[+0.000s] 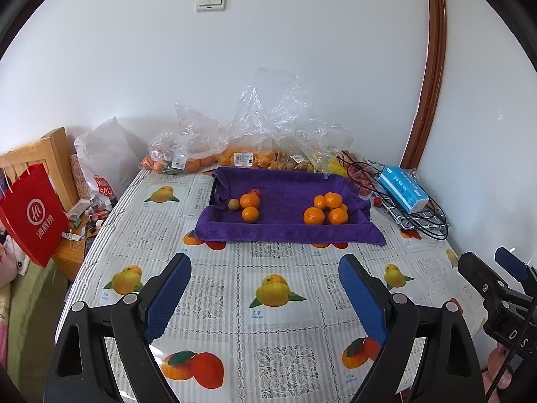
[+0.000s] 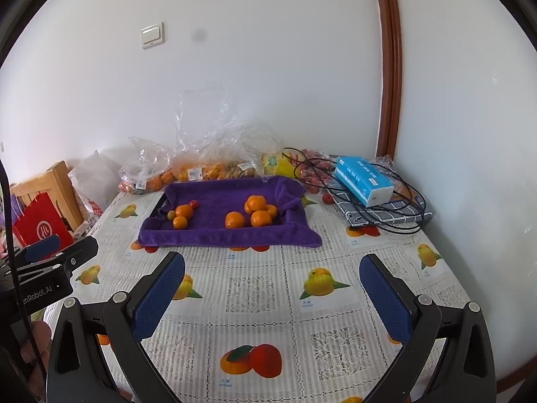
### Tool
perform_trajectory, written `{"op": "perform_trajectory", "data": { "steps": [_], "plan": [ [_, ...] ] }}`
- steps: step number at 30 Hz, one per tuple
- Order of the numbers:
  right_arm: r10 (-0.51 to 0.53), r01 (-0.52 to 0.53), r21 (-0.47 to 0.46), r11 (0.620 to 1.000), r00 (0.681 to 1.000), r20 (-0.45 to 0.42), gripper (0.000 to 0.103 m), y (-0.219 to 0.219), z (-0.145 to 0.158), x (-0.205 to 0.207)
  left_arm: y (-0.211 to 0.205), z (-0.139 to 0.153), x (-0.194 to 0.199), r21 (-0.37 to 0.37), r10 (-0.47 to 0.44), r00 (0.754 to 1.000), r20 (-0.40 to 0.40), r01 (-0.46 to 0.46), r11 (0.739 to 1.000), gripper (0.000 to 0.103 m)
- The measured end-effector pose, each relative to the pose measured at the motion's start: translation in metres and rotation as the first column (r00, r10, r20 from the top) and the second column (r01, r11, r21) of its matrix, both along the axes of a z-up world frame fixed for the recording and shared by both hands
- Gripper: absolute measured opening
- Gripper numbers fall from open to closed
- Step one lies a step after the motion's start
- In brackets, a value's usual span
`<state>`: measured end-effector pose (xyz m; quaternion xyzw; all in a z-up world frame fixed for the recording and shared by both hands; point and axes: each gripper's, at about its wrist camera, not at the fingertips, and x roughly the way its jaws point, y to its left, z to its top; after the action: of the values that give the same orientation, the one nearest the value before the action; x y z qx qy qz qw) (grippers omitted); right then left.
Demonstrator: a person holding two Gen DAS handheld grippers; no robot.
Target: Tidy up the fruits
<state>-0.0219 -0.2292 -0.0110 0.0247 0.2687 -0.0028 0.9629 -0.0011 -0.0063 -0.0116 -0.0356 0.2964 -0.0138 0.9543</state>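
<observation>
A tray lined with a purple towel (image 1: 285, 228) (image 2: 208, 235) sits at the far middle of the table. In it, two oranges (image 1: 250, 206) (image 2: 183, 216), a small tan fruit (image 1: 233, 204) and a small red fruit (image 1: 255, 192) lie at the left. Several oranges (image 1: 324, 210) (image 2: 256, 213) lie at the right. My left gripper (image 1: 265, 268) is open and empty, well short of the tray. My right gripper (image 2: 273, 268) is open and empty too. Each gripper shows at the edge of the other's view (image 1: 503, 268) (image 2: 57, 252).
Clear plastic bags of fruit (image 1: 235, 154) (image 2: 201, 164) line the wall behind the tray. A blue tissue box (image 1: 402, 188) (image 2: 364, 179) and black cables (image 1: 433, 225) lie on a folded cloth at the right. A loose red fruit (image 2: 326, 198) lies near it. A red paper bag (image 1: 32, 211) hangs left of the table.
</observation>
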Motion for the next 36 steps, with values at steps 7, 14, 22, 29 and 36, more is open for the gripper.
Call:
{"op": "perform_trajectory", "data": {
  "steps": [7, 14, 22, 29, 36],
  "plan": [
    [0.006, -0.006, -0.001, 1.0, 1.0, 0.001, 0.102, 0.0031, -0.0004, -0.0007, 0.0035, 0.0009, -0.0013, -0.009, 0.005, 1.0, 0.001, -0.004, 1.0, 0.09],
    [0.006, -0.006, -0.005, 1.0, 1.0, 0.003, 0.102, 0.0052, 0.0008, -0.0009, 0.003, 0.001, -0.0017, -0.006, 0.007, 1.0, 0.004, -0.007, 1.0, 0.091],
    [0.004, -0.004, -0.012, 1.0, 1.0, 0.004, 0.102, 0.0065, 0.002, -0.0008, 0.0038, 0.0032, -0.0029, -0.002, 0.003, 1.0, 0.005, -0.003, 1.0, 0.091],
    [0.007, -0.007, -0.015, 1.0, 1.0, 0.008, 0.102, 0.0071, 0.0029, -0.0017, 0.0035, 0.0037, -0.0033, -0.001, 0.004, 1.0, 0.007, -0.004, 1.0, 0.091],
    [0.009, -0.009, -0.019, 1.0, 1.0, 0.009, 0.102, 0.0073, 0.003, -0.002, 0.0034, 0.0034, -0.0032, 0.0, 0.003, 1.0, 0.006, -0.003, 1.0, 0.091]
  ]
}}
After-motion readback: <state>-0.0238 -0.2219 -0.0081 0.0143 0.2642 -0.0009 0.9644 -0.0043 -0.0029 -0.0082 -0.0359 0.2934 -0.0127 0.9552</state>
